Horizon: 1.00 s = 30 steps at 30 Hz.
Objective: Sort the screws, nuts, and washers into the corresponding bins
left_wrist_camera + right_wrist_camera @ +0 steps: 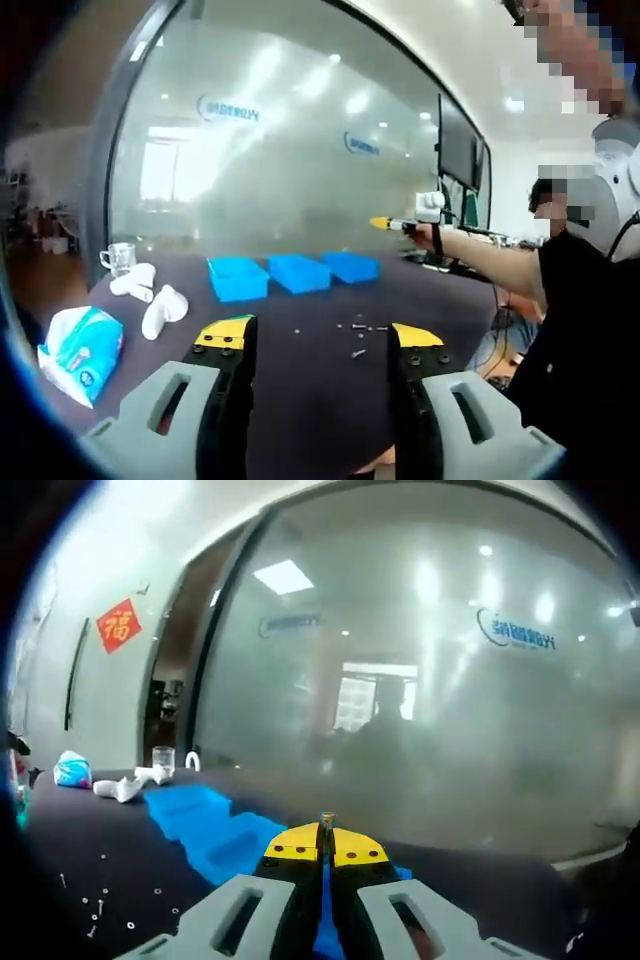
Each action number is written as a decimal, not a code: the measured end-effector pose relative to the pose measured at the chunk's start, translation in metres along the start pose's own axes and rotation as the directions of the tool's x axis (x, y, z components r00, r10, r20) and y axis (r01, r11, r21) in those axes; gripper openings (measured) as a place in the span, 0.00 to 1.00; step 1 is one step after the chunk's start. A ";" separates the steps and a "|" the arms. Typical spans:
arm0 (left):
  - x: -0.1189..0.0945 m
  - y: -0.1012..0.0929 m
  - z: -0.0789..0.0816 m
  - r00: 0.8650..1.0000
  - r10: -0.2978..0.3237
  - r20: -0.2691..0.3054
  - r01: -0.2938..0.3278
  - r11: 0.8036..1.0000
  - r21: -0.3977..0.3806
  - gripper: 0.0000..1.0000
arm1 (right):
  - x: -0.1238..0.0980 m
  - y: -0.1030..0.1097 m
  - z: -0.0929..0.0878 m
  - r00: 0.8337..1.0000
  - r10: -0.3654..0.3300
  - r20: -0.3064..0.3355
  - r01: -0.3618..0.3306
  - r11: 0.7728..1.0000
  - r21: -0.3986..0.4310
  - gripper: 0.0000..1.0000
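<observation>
A: Bins (295, 273) first — three blue ones in a row near the table's (320, 400) far edge, hard against the frosted glass wall (280, 150).

B: Loose hardware?

A: Small screws and bits (357, 327) scattered mid-table, on the near side of the bins, well apart from them. In the right gripper view more specks (100, 905) sit at the lower left on the dark top.

B: Left gripper?

A: Left gripper (318, 338) hangs over the near edge, jaws spread wide, nothing between the yellow tips.

B: Right one?

A: Right gripper (326, 830) has jaws pressed together on a small screw (326, 822) sticking up from the tips. It is above the blue bins (215, 830). From the left gripper view it shows at the right, raised (392, 224), at the end of a person's outstretched arm (480, 258).

B: Clutter?

A: Tissue pack (80, 350) at the left edge, white pipe fittings (150, 298) beside it, a glass cup (118, 258) at the far left corner. Monitor (458, 148) beyond the right end.
</observation>
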State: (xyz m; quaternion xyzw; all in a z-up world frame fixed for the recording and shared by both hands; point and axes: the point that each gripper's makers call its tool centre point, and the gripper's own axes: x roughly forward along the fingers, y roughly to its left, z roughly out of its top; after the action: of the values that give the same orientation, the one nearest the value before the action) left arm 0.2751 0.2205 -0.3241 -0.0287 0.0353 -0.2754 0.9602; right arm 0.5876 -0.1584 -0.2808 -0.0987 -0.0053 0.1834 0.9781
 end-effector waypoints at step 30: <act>-0.007 0.008 0.006 0.999 0.037 0.003 -0.037 0.999 0.006 0.52 | 0.046 -0.018 -0.037 0.991 -0.037 -0.129 0.041 0.999 0.035 0.19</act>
State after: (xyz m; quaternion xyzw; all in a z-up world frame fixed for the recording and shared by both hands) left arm 0.2738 0.2307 -0.3185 -0.0253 0.0335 -0.2577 0.9653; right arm 0.6386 -0.1653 -0.3148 -0.0919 0.0591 0.1576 0.9814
